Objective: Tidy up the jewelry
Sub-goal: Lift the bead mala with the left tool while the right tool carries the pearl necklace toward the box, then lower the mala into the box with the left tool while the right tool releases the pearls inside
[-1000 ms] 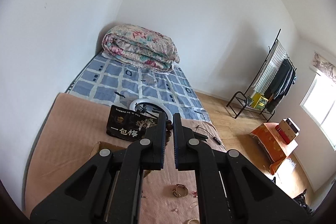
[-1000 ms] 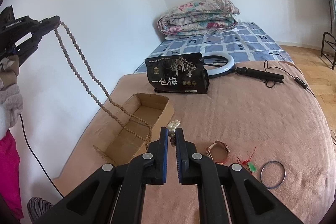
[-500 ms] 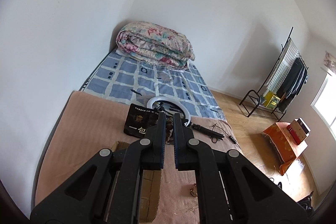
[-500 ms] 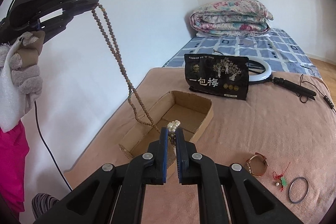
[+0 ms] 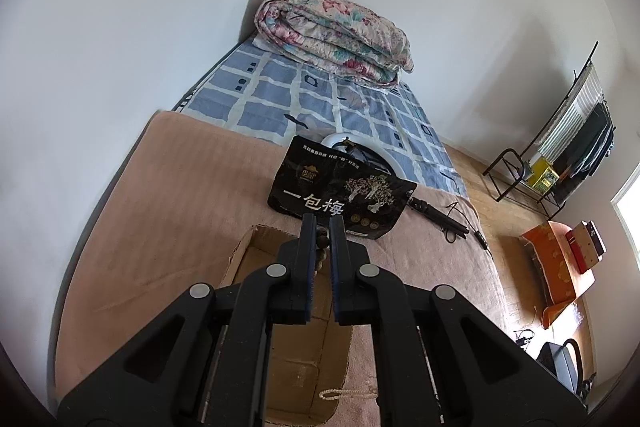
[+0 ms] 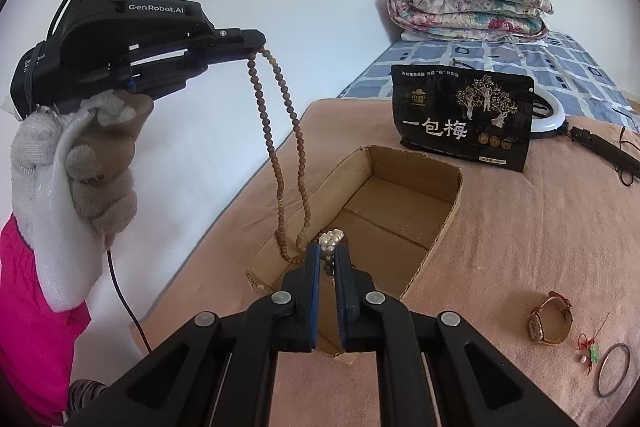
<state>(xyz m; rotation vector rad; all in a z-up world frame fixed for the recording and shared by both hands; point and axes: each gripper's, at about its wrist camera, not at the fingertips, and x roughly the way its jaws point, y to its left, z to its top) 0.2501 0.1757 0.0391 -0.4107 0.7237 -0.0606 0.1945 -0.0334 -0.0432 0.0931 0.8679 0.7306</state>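
My left gripper (image 5: 321,227) is shut on a long brown bead necklace (image 6: 276,147). In the right wrist view it hangs from the left gripper (image 6: 258,47) down into the open cardboard box (image 6: 448,183). The box also shows in the left wrist view (image 5: 244,251), below my left gripper. My right gripper (image 6: 327,251) is shut on a white pearl bracelet (image 6: 331,239), held above the box's near end.
A watch (image 6: 550,319), a red-string charm (image 6: 590,349) and a grey bangle (image 6: 612,371) lie on the pink blanket at right. A black snack bag (image 6: 464,115) stands behind the box, with a ring light (image 6: 554,115) behind it. A folded quilt (image 5: 332,35) lies far back.
Both grippers have moved toward the box. The left gripper has come lower and nearer, so the bead necklace now hangs into the box's near end. The right gripper still holds the pearls.
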